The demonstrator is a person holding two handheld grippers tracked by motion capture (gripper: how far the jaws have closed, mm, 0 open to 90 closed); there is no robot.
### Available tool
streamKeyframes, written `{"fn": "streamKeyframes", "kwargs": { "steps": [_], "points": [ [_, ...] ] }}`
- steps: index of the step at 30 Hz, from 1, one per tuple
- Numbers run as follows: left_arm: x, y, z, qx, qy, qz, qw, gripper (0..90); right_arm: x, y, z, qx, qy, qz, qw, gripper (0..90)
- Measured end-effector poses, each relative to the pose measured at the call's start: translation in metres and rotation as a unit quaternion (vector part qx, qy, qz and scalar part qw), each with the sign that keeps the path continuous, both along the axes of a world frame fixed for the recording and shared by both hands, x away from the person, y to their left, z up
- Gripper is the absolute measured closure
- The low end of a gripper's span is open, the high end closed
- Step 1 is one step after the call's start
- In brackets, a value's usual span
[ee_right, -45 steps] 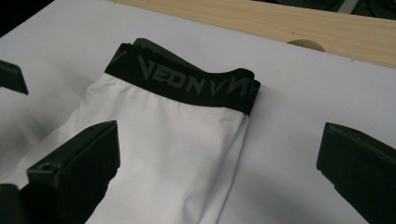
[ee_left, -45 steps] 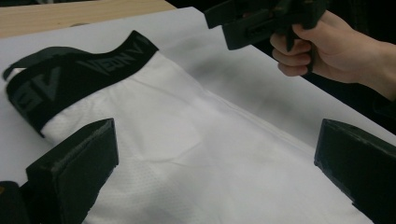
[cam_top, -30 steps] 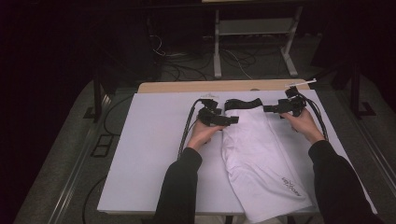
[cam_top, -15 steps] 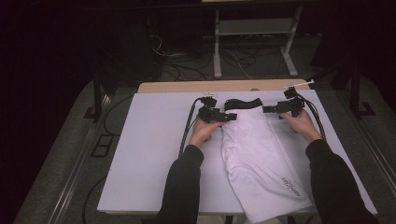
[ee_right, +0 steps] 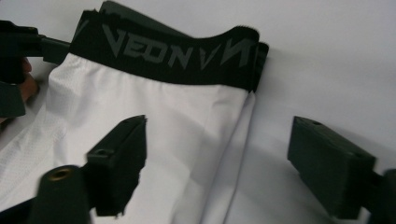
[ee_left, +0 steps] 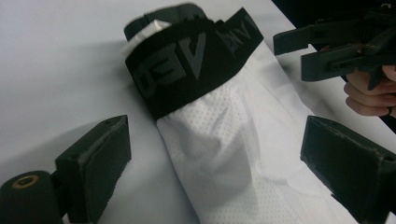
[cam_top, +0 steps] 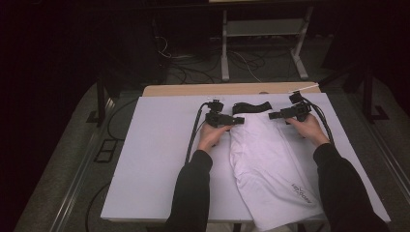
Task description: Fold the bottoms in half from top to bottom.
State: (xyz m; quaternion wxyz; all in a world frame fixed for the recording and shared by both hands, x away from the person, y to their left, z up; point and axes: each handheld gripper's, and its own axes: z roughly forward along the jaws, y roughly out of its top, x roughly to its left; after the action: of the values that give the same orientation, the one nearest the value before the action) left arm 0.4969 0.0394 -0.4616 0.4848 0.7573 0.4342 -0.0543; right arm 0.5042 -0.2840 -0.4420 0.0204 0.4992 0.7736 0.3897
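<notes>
Where the high view looks down, a white mesh garment with a black lettered waistband (cam_top: 268,159) lies lengthwise on the white table (cam_top: 154,159), waistband at the far end (no containers). Left gripper (ee_left: 215,163) gapes over its fabric. Right gripper (ee_right: 217,154) gapes astride its edge.

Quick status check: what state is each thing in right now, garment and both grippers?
White shorts: lying flat on the table, near end over the edge.
Black waistband: at the far end, not gripped.
Left gripper: open, astride the shorts' edge.
Right gripper: open, astride the other edge.
</notes>
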Motion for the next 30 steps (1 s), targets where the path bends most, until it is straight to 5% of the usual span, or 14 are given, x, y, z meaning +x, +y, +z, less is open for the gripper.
{"fn": "streamKeyframes", "kwargs": {
  "steps": [18, 27, 30],
  "points": [
    [0.0002, 0.0003, -0.0009, 0.004, 0.019, 0.005, 0.9998, 44.4, 0.0010, 0.0004, -0.0076, 0.014, 0.045, 0.011, 0.9988, 55.1],
    [-0.0004, -0.0060, -0.0025, 0.025, 0.025, 0.011, 0.9993, 71.5, -0.0004, 0.0067, -0.0099, 0.008, 0.060, -0.004, 0.9982, 83.8],
    [-0.0012, -0.0072, -0.0010, 0.038, 0.022, 0.011, 0.9990, 80.6, -0.0020, 0.0087, -0.0094, 0.003, 0.058, -0.008, 0.9983, 86.6]
  ]
}}
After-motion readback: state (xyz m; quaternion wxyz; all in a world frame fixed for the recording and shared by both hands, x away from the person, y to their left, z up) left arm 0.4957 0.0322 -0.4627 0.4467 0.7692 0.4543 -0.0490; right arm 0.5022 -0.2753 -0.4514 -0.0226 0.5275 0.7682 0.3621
